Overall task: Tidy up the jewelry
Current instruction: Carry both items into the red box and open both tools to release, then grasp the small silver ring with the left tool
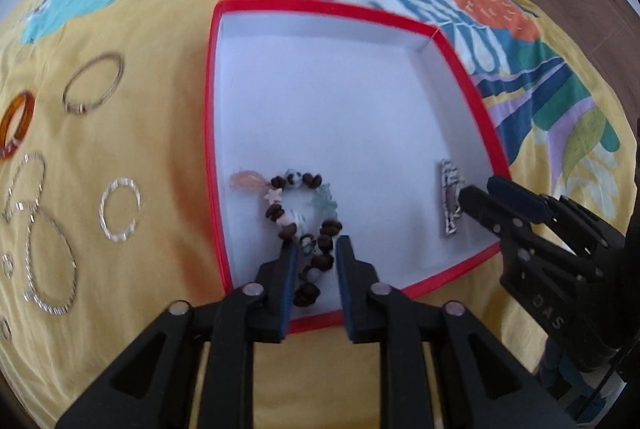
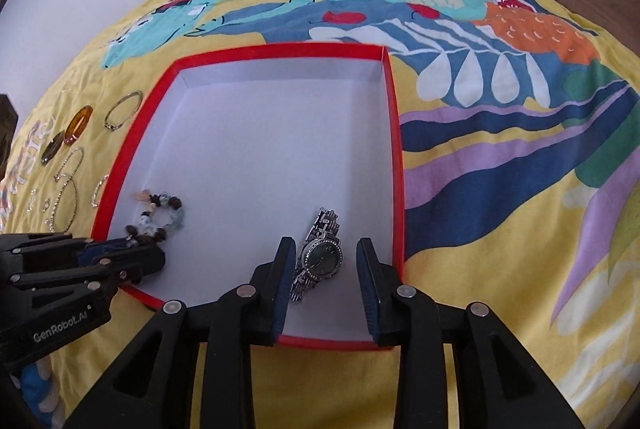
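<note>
Left gripper (image 1: 317, 261): jaws parted, straddling the beaded bracelet (image 1: 304, 225), no grip on it.
Right gripper (image 2: 325, 269): spread wide around the silver watch (image 2: 320, 255), not clamped.
Red-rimmed box (image 2: 394, 133): sat on the yellow bedspread (image 1: 160, 41), bracelet and watch inside.
Bangles (image 1: 93, 84): lay outside, left of the box.

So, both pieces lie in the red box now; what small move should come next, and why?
Probably lift both grippers up out of the box. The beaded bracelet rests on the box floor between the open left gripper, and the watch lies flat between the open right gripper. Several bangles wait on the bedspread to the left.
</note>
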Available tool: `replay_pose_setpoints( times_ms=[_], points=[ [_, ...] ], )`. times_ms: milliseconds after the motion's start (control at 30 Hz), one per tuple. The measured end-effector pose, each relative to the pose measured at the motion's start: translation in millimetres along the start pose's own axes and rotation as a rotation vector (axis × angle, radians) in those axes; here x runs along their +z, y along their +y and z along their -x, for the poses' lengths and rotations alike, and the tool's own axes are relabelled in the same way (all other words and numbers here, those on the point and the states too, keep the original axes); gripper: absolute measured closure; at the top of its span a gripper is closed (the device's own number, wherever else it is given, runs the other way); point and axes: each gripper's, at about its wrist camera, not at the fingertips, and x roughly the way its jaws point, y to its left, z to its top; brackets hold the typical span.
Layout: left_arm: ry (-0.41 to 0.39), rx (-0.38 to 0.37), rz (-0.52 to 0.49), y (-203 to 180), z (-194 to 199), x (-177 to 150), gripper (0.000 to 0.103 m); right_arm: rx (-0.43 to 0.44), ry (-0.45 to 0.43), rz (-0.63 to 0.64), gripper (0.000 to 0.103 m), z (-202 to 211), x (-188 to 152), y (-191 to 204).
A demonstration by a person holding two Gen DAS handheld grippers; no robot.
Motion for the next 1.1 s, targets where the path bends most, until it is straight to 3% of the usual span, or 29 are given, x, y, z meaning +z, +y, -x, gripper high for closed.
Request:
replay_pose_setpoints(
  times_ms=[67,333,500,800,967,1100],
  points=[
    [-0.04,-0.011,-0.02,0,9,4,0.069,-0.003,-0.018,-0.011,0.067,12,0,0],
    [-0.17,-0.073,-0.029,13,85,5,0.069,-0.027,-0.087,-0.027,0.064,75,0,11],
    [-0.218,0.011,-0.054,51,141,-15,0.069,0.001,-0.144,-0.018,0.062,116,-3,42],
    [-0.247,0.219,0.016,180,202,-82,0.069,0.11,-0.2,0.01,0.061,150,-21,127],
    [-0.232,0.245,0.023,228,204,-122,0.067,0.165,-0.181,0.029,0.061,136,-32,170],
    [-0.228,0.232,0.02,241,192,-139,0.056,0.204,-0.143,0.035,0.061,113,-40,199]
  ],
)
